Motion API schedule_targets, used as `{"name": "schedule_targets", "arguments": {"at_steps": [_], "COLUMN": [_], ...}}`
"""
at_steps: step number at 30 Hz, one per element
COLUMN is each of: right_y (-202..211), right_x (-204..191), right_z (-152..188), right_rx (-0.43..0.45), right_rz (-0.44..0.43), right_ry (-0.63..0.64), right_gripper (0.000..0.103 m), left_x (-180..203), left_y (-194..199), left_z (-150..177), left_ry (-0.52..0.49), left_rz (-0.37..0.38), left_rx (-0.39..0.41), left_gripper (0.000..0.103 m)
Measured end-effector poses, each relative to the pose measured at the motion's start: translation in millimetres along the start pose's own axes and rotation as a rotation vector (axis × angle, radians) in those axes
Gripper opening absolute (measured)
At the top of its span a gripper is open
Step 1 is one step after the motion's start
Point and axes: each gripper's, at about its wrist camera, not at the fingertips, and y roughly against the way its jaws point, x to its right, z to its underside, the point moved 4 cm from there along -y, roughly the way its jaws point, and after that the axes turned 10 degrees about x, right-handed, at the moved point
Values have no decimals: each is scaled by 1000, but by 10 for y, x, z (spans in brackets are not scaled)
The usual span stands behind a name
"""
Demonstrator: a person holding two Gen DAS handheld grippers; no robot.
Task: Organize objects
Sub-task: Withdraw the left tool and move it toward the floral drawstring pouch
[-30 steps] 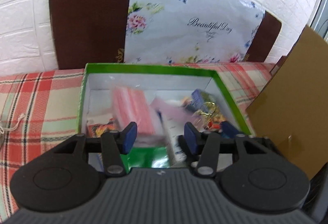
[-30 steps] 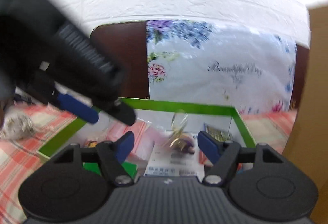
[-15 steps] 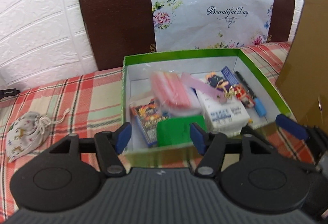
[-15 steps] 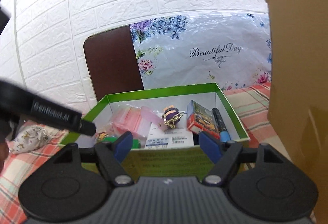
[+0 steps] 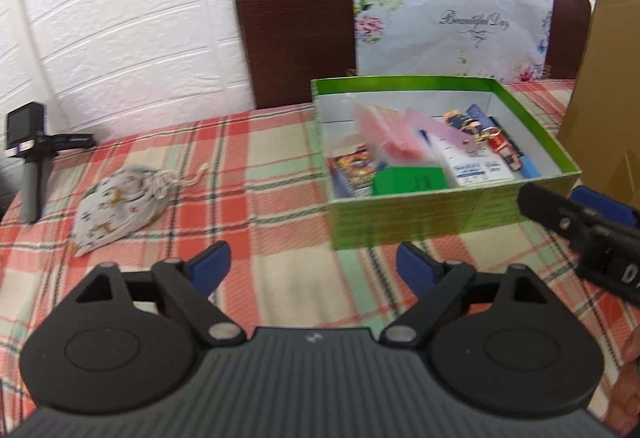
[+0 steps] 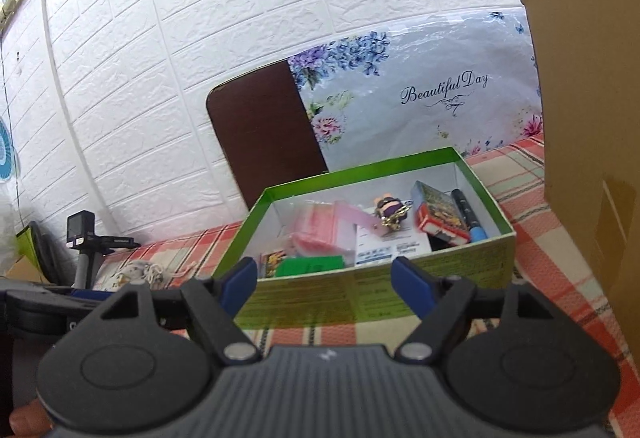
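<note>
- Sitting on the plaid-covered desk (image 5: 260,165), the green box (image 5: 448,213) holds what looks gathered already: a pink zip bag (image 5: 390,135), a white carton (image 5: 476,167), a green card (image 5: 408,179), a small picture pack (image 5: 354,169), a keychain figure (image 6: 390,207) and a blue-tipped pen (image 6: 468,215), packed side by side so they stay contained.
- Lying well left of the box on the bare cloth, the drawstring pouch (image 5: 120,205) is the one loose item outside it; by my judgement it is the likely next pick.
- The left gripper (image 5: 314,266) hovers low over the desk between pouch and box, its jaws opening and nothing between them, a width that would suit a soft bundle.
- The right gripper (image 6: 324,276) faces the near wall of the box, its jaws also opening and bare; in the left wrist view it juts in at the right, beside the box's near right corner.
- A cardboard sheet (image 6: 588,117) stands to the right of the box.
- A brown board (image 5: 296,25) and a floral bag (image 5: 452,17) lean against the white brick wall at the far side.
- A small camera on a stand (image 5: 30,153) sits at the far left edge.
</note>
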Motion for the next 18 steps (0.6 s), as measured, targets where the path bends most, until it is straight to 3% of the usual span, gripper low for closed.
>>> {"name": "schedule_targets", "arguments": {"at_steps": [3, 6, 9, 18], "right_y": [17, 43, 96, 150], "right_x": [-96, -203, -307, -459], "right_z": [9, 18, -9, 20], "right_rx": [-23, -35, -31, -17], "right_rz": [-8, -23, -28, 0], "right_ry": [0, 11, 47, 49], "right_gripper": [82, 92, 102, 103], "left_x": [-98, -188, -248, -359], "left_y": [58, 99, 149, 312], "left_z": [46, 75, 91, 86], "left_ry": [9, 30, 31, 37], "left_rz": [-23, -20, -16, -40], "left_rx": [10, 15, 28, 83], "left_gripper": [97, 103, 103, 103]}}
